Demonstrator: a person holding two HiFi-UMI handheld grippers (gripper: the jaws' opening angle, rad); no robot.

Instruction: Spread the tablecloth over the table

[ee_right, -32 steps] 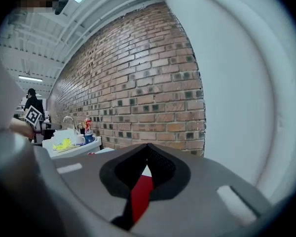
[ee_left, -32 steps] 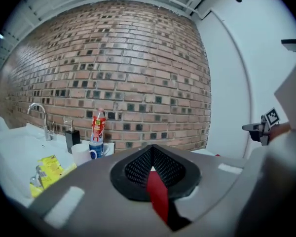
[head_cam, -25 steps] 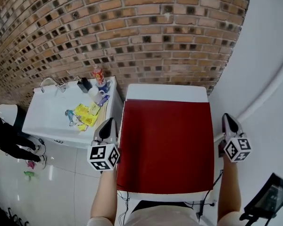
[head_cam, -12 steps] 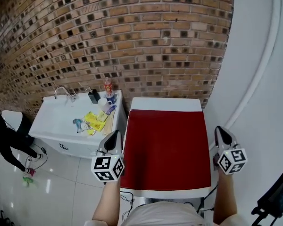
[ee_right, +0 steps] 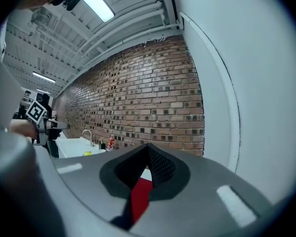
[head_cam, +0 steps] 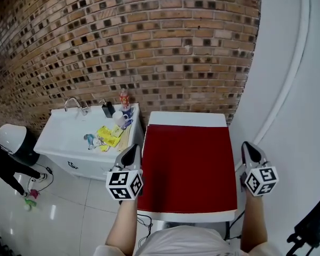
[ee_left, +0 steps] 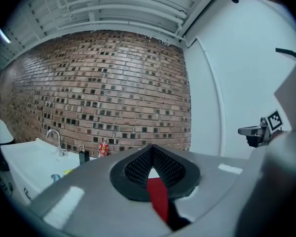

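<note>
A dark red tablecloth (head_cam: 188, 167) lies flat over the white table (head_cam: 186, 118), with a white strip bare at the far end. My left gripper (head_cam: 132, 151) hovers off the table's left edge and is shut, with nothing in it. Off the right edge, my right gripper (head_cam: 247, 147) is also shut and empty. In the left gripper view the left gripper (ee_left: 152, 147) points level at the brick wall, and the red tablecloth (ee_left: 159, 196) shows through the slit below its tips. The right gripper (ee_right: 148, 146) likewise shows the tablecloth (ee_right: 139, 195) as a red sliver.
A white sink unit (head_cam: 69, 135) with a faucet (head_cam: 74, 104), a bottle (head_cam: 124, 98) and yellow packets (head_cam: 109, 136) stands left of the table. Behind is a brick wall (head_cam: 149, 47), with a white wall (head_cam: 293, 89) on the right. A person (head_cam: 5, 159) stands far left.
Both grippers have risen and drawn back along the table's sides toward its near end. The tablecloth has stayed flat and still.
</note>
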